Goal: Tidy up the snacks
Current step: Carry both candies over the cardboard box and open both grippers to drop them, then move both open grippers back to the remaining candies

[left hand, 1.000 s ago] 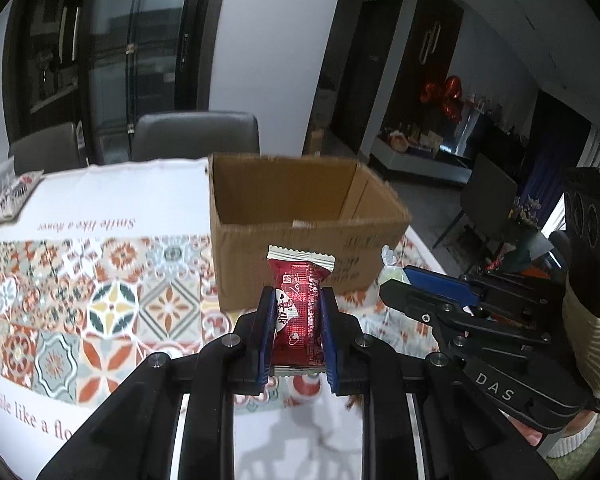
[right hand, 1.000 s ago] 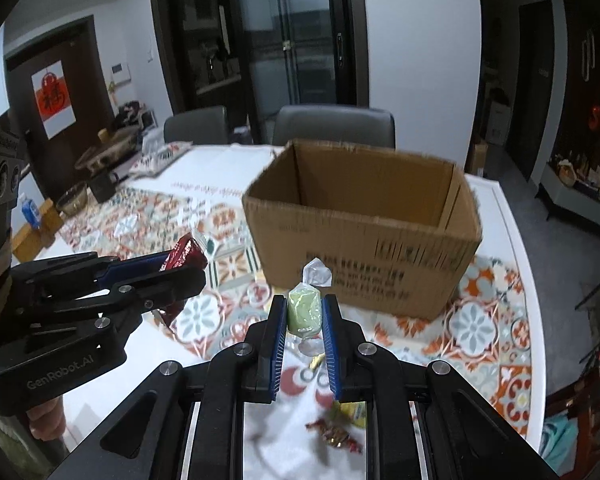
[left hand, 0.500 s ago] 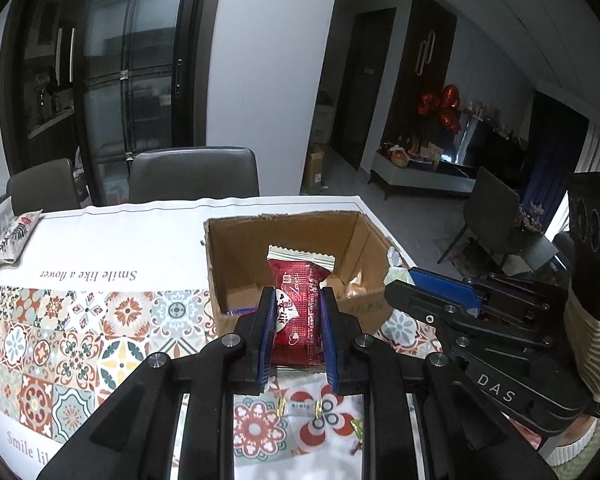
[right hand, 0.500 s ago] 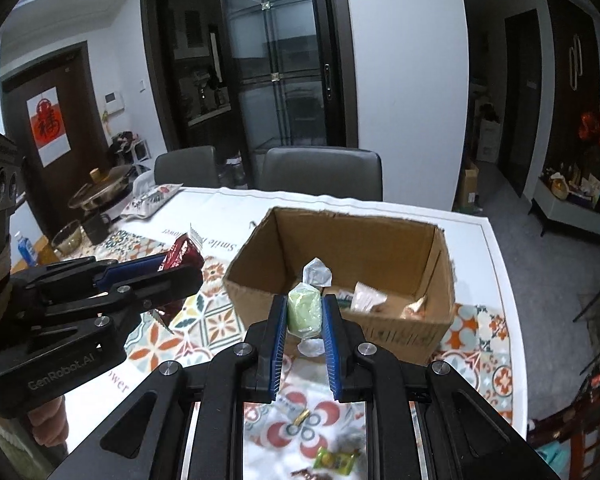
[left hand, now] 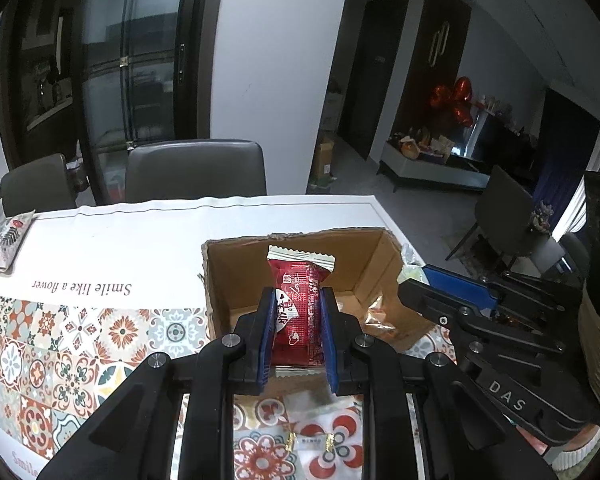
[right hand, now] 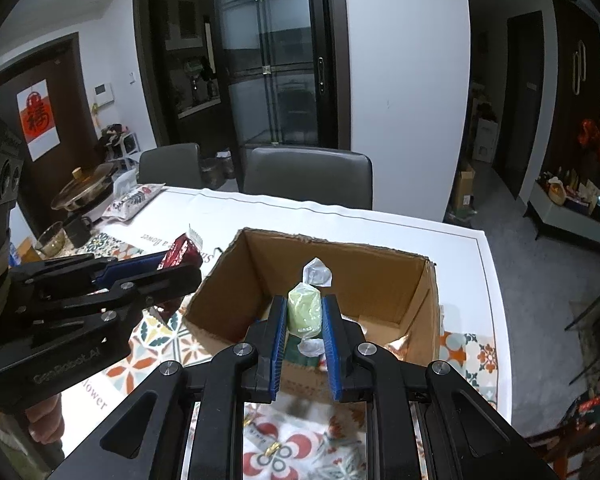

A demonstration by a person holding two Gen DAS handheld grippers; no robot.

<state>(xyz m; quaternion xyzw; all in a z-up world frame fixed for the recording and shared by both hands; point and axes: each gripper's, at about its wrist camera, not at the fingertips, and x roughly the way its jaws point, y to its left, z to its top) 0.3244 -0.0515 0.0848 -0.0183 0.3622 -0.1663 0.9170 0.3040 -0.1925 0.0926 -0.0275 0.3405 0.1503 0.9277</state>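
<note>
Gleaming red foil packet — crimped white ends — pale-green twisted candy.

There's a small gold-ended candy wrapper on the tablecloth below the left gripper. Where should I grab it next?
Grip the small candy across its narrow middle, coming from above. It lies flat on the tablecloth, long axis left-right with gold twisted ends, so the fingers should straddle front and back. Both grippers are full now: left holds the red packet, right the green candy.
</note>
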